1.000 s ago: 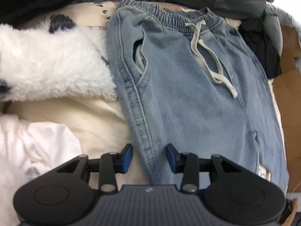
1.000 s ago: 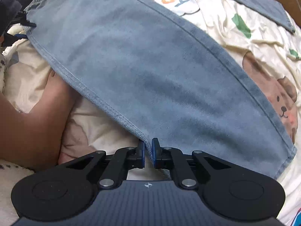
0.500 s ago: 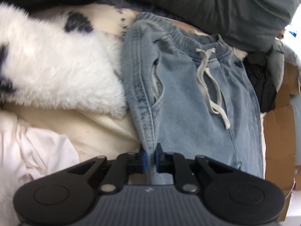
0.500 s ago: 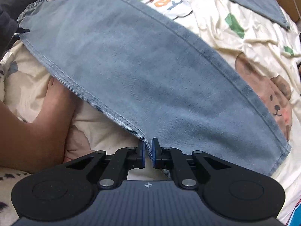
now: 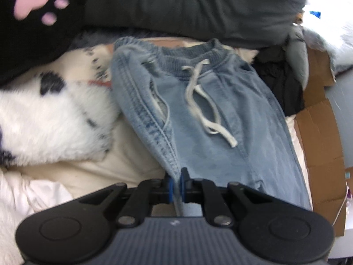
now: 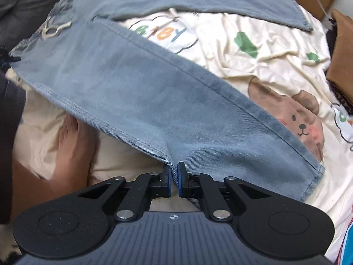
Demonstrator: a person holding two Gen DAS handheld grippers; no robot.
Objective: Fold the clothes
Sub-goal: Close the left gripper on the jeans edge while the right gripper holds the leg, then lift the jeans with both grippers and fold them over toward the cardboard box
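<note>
Light blue denim is what we hold on both sides: the jeans lie spread on the bed's cream printed sheet, waistband and white drawstring at the far end. Our left gripper is clamped on the outer side seam below the pocket, its jaws having just closed onto the fabric. Our right gripper pinches the stitched edge of one leg. A fluffy white blanket lies left of the jeans.

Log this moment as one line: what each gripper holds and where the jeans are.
left gripper: shut on jeans side seam | right gripper: shut on jeans leg seam | jeans: spread on bedsheet, legs apart | fold: not yet made
</note>
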